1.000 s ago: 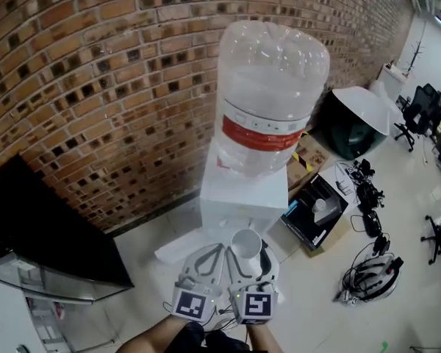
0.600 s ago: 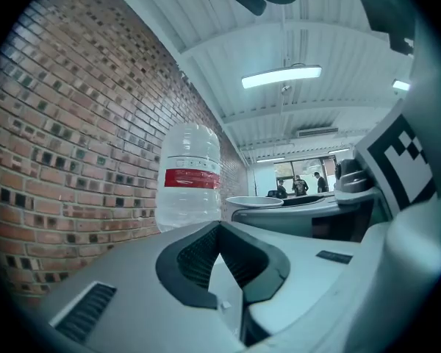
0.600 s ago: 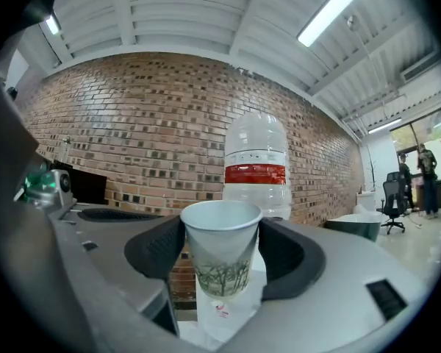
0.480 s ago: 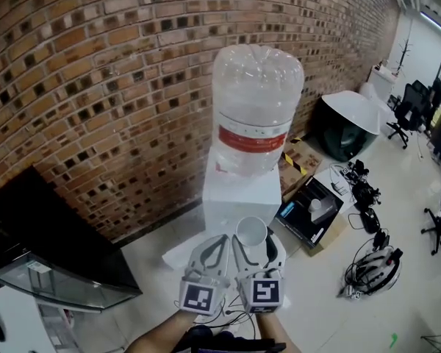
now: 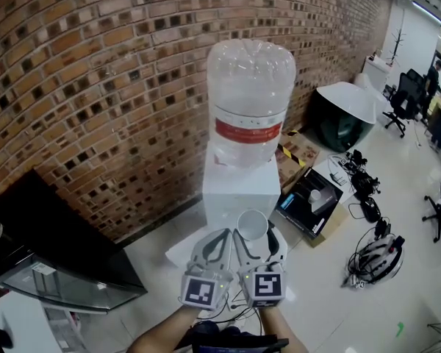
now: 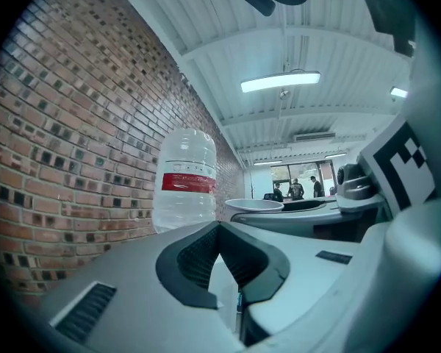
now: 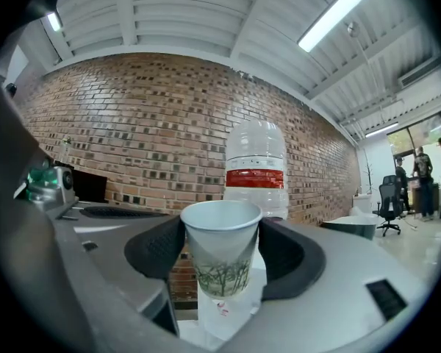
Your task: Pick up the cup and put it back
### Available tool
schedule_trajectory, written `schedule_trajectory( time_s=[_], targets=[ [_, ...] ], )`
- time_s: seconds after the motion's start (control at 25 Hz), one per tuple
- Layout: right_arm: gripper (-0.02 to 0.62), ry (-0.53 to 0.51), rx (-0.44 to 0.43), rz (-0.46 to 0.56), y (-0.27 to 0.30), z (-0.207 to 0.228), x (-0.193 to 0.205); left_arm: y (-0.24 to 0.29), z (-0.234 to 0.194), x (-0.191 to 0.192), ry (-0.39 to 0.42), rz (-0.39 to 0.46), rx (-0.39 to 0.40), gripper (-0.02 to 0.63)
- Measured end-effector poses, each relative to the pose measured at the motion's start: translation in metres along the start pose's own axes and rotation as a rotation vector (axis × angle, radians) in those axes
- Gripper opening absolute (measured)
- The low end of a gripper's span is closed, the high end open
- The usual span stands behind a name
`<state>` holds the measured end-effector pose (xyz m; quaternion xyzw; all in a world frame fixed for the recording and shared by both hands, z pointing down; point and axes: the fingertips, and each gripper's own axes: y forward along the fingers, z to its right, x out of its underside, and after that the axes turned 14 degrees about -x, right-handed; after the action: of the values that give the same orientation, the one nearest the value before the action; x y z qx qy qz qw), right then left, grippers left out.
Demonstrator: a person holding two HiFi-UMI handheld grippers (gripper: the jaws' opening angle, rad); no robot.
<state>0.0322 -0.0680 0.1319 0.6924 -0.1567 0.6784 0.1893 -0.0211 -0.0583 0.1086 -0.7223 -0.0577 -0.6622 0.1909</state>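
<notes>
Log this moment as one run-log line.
phase: cup held in air | right gripper: shut on cup, upright | left gripper: shut, empty | scene: water dispenser ahead

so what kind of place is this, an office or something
Probably an office or lab workspace: a water bottle on a dispenser against a brick wall, office chairs at the far side, cables and boxes on the floor, strip lights overhead.

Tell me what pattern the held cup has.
White cup with a greenish branch-like print on its lower half; shows best in the right gripper view.
</notes>
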Motion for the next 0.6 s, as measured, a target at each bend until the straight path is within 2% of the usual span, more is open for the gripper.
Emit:
schedule_trajectory(
  time_s=[0.2, 0.36, 0.48, 0.6],
  targets=[
    [0.322, -0.004, 0.004, -0.001, 0.003, 0.004, 0.000, 0.001, -0.001, 0.000, 0.013, 0.008, 0.001, -0.003],
    [0.324, 0.007, 0.002, -0.002, 0.008, 0.008, 0.008, 0.005, -0.005, 0.005, -0.006, 0.004, -0.006, -0.003],
    [0.324, -0.053, -0.023, -0.042, 0.013, 0.012, 0.025, 0.010, -0.006, 0.013, -0.015, 0.013, 0.001, -0.003],
    [0.324, -0.041, -0.027, -0.064, 0.023, 0.018, 0.048, 0.020, -0.010, 0.034, -0.001, -0.003, 0.007, -0.003]
  ],
)
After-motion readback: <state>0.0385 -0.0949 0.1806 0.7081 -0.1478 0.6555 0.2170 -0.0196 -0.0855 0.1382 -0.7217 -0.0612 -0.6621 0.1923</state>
